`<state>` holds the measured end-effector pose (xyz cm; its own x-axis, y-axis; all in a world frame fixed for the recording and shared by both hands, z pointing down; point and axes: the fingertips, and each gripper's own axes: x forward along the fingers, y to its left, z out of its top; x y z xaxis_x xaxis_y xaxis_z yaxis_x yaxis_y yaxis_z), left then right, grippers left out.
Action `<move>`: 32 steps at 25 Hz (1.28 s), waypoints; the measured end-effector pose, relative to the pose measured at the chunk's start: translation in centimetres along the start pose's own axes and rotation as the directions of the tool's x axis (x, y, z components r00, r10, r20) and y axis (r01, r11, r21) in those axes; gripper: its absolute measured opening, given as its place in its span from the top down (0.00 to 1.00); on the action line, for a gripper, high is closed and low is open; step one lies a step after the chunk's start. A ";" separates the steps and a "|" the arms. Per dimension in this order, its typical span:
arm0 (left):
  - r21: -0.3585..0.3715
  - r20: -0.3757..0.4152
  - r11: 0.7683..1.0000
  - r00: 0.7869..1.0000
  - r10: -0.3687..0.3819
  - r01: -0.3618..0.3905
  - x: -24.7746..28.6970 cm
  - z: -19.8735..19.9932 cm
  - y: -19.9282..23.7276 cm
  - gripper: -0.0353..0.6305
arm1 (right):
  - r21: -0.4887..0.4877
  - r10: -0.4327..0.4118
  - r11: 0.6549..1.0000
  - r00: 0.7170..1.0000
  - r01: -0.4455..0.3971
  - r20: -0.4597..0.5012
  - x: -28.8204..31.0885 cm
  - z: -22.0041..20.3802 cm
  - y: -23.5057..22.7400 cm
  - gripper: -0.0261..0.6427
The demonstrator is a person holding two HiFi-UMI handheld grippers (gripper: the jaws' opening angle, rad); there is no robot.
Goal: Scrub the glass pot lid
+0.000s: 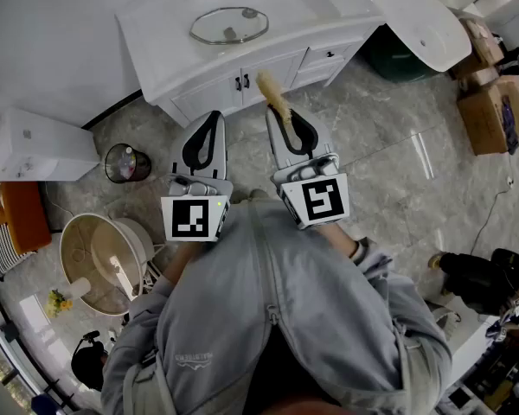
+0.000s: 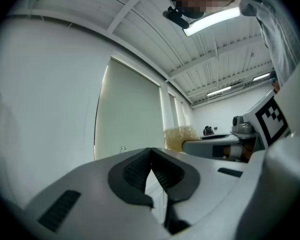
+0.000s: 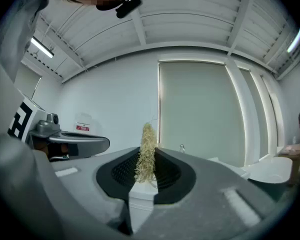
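Right gripper clamps a fibrous scrubber; glass lid rests on vanity.

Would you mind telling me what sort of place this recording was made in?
Probably a washroom corner set up in a larger workroom: a white sink vanity with the glass pot lid on top, a marble-tiled floor, and cardboard boxes nearby.

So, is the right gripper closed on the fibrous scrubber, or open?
Shut on it: the right gripper has its jaws pressed on both sides of the fibrous scrubber, which sticks out beyond them.
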<state>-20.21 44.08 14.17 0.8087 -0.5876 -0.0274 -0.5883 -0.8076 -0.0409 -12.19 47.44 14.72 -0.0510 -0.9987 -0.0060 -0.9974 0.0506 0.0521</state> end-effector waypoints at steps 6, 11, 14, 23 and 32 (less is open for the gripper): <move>-0.001 -0.001 1.000 1.000 -0.010 0.010 0.4 0.0 -0.3 0.94 | 0.012 0.016 1.000 0.999 -0.016 0.032 0.3 0.7 0.1 0.88; -0.002 -0.002 1.000 1.000 -0.020 0.020 0.8 -0.3 -0.7 0.94 | 0.020 0.019 1.000 0.999 -0.020 0.047 0.2 0.4 -0.4 0.88; -0.010 -0.003 1.000 1.000 -0.013 0.013 1.0 -0.4 -0.7 0.94 | 0.029 0.018 0.999 0.999 -0.020 0.047 0.2 0.3 -0.9 0.88; 0.017 0.006 1.000 1.000 0.008 -0.008 1.7 -0.1 -2.1 0.94 | 0.043 0.032 0.998 0.997 -0.035 0.067 -0.8 0.4 -2.4 0.88; 0.020 0.009 0.999 1.000 0.027 -0.027 2.4 -0.5 -1.8 0.94 | 0.060 0.035 0.997 0.998 -0.039 0.058 -0.2 -0.3 -3.2 0.88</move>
<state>-17.22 44.15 14.66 0.7927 -0.6084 -0.0378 -0.6095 -0.7904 -0.0605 -8.97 47.49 14.91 -0.0892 -0.9940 -0.0626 -0.9959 0.0898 -0.0075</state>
